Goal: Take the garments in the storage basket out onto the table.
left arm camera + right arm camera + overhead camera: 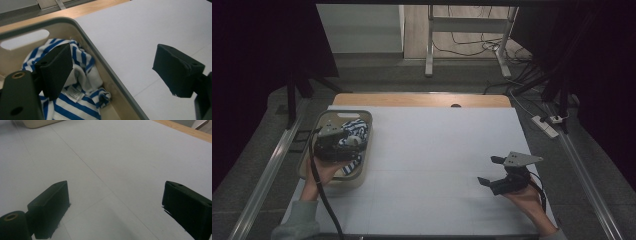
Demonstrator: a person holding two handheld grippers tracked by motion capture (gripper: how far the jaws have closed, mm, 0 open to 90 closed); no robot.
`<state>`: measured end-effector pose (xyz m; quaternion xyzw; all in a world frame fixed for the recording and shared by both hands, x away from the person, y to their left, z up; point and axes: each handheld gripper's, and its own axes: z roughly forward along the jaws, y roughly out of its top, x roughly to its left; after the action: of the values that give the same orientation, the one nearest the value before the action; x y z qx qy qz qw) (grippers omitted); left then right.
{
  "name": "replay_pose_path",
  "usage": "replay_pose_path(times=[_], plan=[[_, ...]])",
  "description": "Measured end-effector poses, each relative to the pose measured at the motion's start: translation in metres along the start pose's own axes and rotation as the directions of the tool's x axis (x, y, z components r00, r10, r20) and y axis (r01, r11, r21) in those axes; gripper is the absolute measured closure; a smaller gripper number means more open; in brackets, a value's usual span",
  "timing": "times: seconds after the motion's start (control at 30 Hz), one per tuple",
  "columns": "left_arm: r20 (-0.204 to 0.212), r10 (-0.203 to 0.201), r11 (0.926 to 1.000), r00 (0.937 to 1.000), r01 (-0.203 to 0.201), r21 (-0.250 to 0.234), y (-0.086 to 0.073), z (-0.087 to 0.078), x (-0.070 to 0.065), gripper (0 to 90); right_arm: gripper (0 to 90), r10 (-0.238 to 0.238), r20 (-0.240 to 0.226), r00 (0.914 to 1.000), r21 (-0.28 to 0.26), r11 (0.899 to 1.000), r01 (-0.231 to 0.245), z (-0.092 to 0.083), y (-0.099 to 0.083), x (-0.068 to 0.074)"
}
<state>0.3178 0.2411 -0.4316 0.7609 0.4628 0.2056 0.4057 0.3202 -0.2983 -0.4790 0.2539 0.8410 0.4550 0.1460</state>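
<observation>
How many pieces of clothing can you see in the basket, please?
1: a blue-and-white striped garment lies crumpled inside the basket at the table's left side, under the left gripper, whose jaws stand open over the basket's rim. More could be hidden beneath it.

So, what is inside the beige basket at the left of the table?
Inside the basket lies a crumpled blue-and-white striped cloth with a small white label. The open left gripper hovers over it, so part of the cloth and the basket's floor are hidden.
</observation>
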Motion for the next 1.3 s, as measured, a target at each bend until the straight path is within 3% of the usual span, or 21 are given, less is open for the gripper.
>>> replay_pose_path(times=[0.27,0.57,0.77,0.87,1.1,1.3], plan=[[-0.017,-0.018,0.9998,0.9997,0.018,-0.010,0.013,0.001,0.014,15.8,7.0,-0.003,-0.005,1.0000,0.006,1.000,0.003,0.002,-0.001,0.000],[-0.054,-0.036,0.9993,0.9979,0.037,0.009,0.020,0.016,0.033,15.4,7.1,0.000,-0.001,1.0000,0.021,1.000,0.000,0.003,-0.002,0.000],[-0.043,-0.056,0.9983,0.9975,0.057,0.011,0.018,0.024,0.041,15.1,7.0,-0.005,-0.001,1.0000,0.035,0.999,0.005,0.005,-0.002,0.000],[-0.074,-0.046,0.9979,0.9962,0.050,0.041,0.017,0.028,0.047,15.0,7.0,-0.005,-0.001,1.0000,0.039,0.999,0.005,0.006,-0.003,0.000],[-0.092,-0.081,0.9923,0.9924,0.089,0.086,0.009,0.033,0.060,14.2,7.0,-0.009,-0.008,0.9999,0.049,0.999,0.009,0.007,-0.003,0.002],[-0.082,-0.097,0.9874,0.9919,0.106,0.117,0.006,0.040,0.065,13.2,7.1,-0.008,-0.022,0.9997,0.054,0.999,0.009,0.008,-0.004,0.001]])
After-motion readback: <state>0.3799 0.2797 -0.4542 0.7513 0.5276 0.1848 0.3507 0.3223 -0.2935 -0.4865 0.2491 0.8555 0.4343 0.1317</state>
